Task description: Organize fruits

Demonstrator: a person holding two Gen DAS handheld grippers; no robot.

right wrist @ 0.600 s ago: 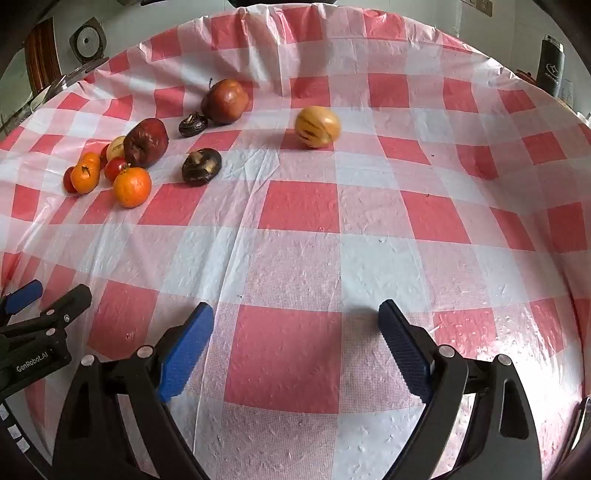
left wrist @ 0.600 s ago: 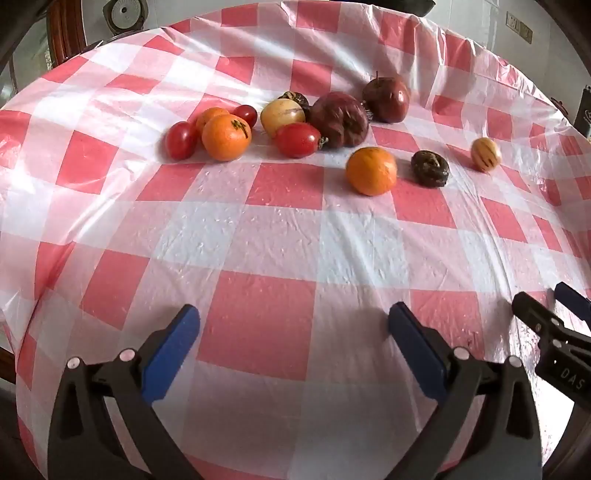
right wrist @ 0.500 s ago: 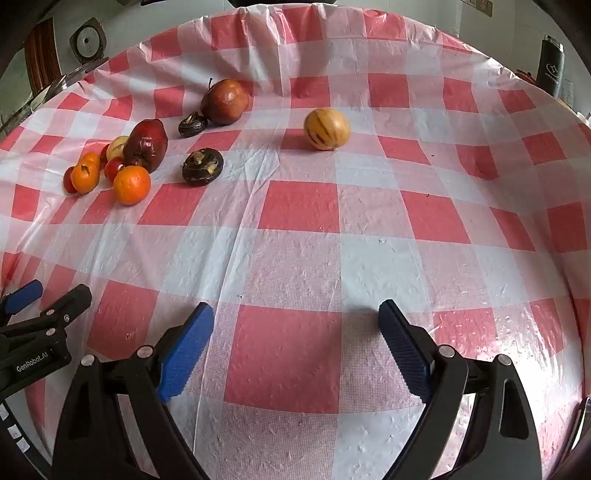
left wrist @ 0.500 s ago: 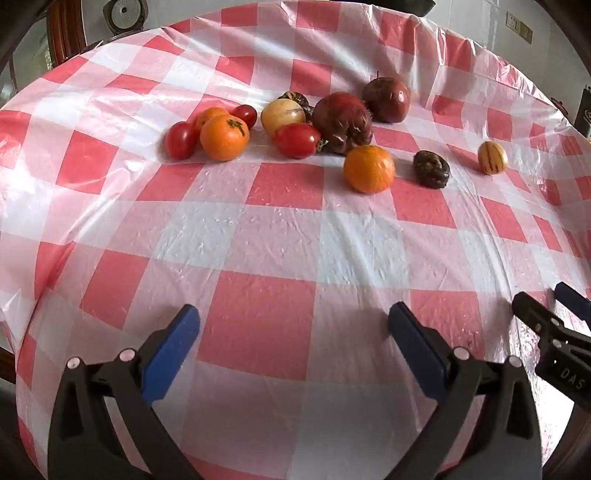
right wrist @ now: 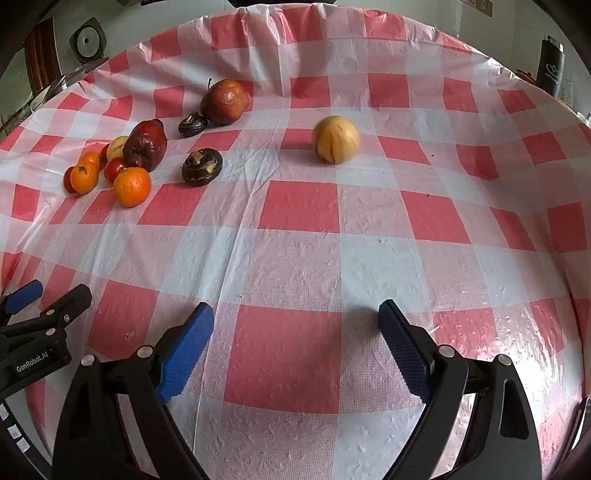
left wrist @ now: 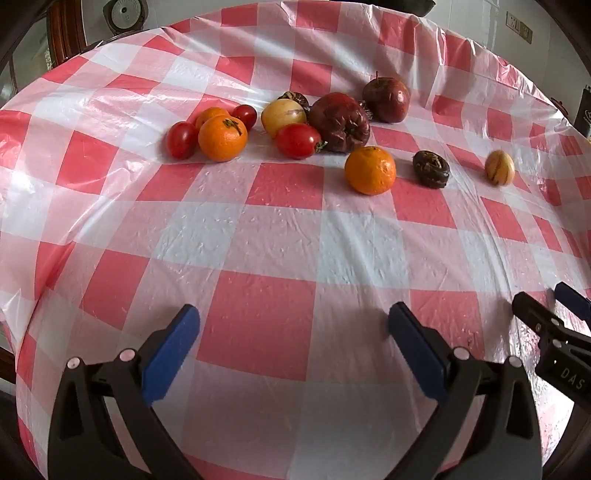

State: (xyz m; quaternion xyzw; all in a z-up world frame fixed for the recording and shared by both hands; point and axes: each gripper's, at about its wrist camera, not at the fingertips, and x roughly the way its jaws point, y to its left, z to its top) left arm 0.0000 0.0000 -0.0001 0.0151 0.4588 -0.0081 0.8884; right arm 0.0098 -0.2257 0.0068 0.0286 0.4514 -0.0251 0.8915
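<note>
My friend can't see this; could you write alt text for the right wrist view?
An open blue-padded right gripper hovers over a red-and-white checked tablecloth. Ahead lies a round yellow striped fruit, apart from oranges, tomatoes and dark red fruits at far left.

Bright daylight, glare on tablecloth (left wrist: 280,236); fisheye edges curved; striped fruit (right wrist: 335,139) motion-blurred.

You're facing a table draped in a glossy red-and-white checked plastic tablecloth (right wrist: 369,258). Behind it stands a pale wall (left wrist: 480,22) with a switch plate (left wrist: 519,31); a dark tumbler (right wrist: 551,64) sits far right.
</note>
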